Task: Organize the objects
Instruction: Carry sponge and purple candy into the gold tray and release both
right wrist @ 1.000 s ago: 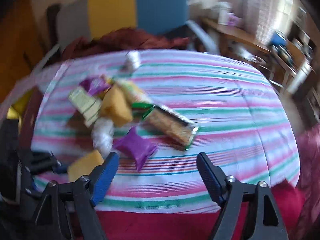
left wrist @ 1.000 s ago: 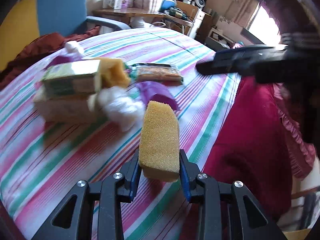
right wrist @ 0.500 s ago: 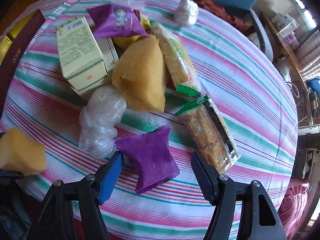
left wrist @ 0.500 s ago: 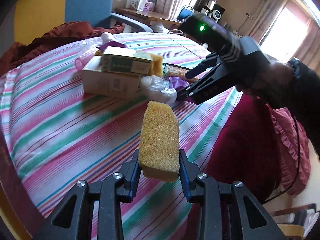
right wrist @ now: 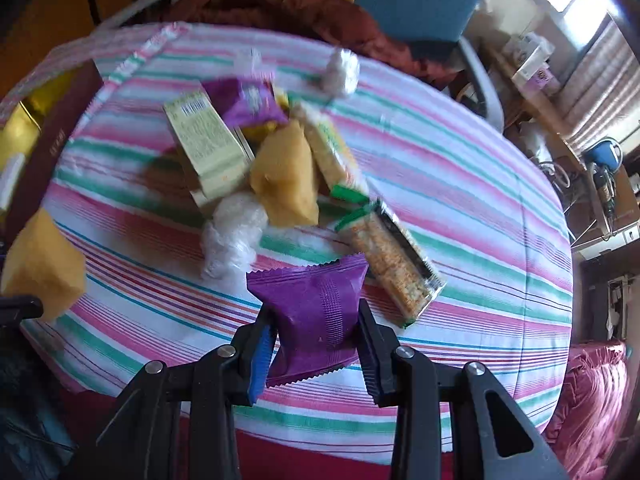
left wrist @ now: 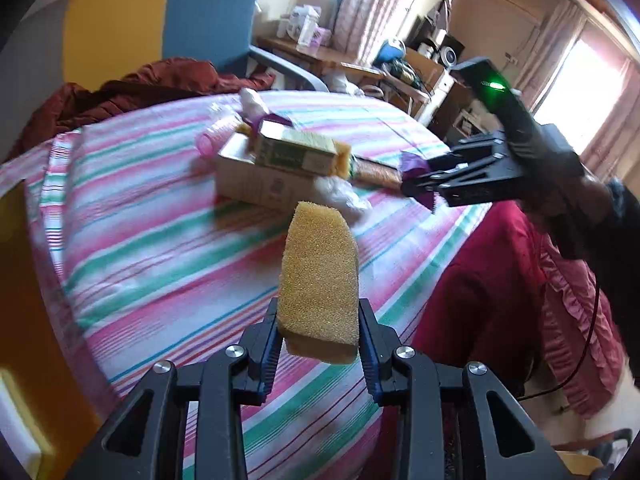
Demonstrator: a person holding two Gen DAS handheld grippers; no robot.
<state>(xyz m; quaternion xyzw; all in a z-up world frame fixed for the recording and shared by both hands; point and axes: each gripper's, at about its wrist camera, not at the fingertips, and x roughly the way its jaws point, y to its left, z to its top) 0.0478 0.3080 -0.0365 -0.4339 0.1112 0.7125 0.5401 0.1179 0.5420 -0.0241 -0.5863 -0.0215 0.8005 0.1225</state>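
My left gripper (left wrist: 318, 320) is shut on a yellow sponge (left wrist: 318, 272), which stands upright between the pads above the striped tablecloth (left wrist: 140, 216). In the right wrist view that sponge (right wrist: 40, 264) shows at the far left. My right gripper (right wrist: 316, 332) has its jaws closing on a purple snack packet (right wrist: 316, 304), and both pads press its sides. In the left wrist view the right gripper (left wrist: 404, 188) holds the purple packet (left wrist: 414, 162) just above the table's right edge.
A pile lies mid-table: a green-and-cream box (right wrist: 204, 140), a second sponge (right wrist: 284, 176), a clear plastic wad (right wrist: 234, 236), a cracker pack (right wrist: 392, 264), another purple packet (right wrist: 248, 100). A dark brown box (right wrist: 52, 140) sits at the left edge. A blue-and-yellow chair (left wrist: 160, 20) stands behind.
The right jaws have closed from wide apart onto the purple packet, which has come up off the cloth. The left gripper with its sponge has drawn back from the pile.
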